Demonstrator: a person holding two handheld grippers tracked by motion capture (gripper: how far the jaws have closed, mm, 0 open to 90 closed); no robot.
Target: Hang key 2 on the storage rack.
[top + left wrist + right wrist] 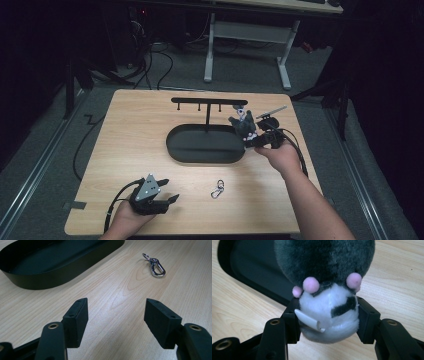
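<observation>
My right tongs (pixel 328 315) clamp the plush toy (pixel 327 287) over the tray's (pixel 175 145) right-edge end, left tongs (pixel 116 320) wide.

A small plush toy (pixel 325 290) of dark grey fur with a white underside, a black patch and little pink pompom paws is pinched at its white end, its grey bulk pointing away. It sits at the right end of a black oval metal tray (pixel 200 152) on the wooden table.

Dim, dark-edged high view; gripper views brighter, soft up close.
</observation>
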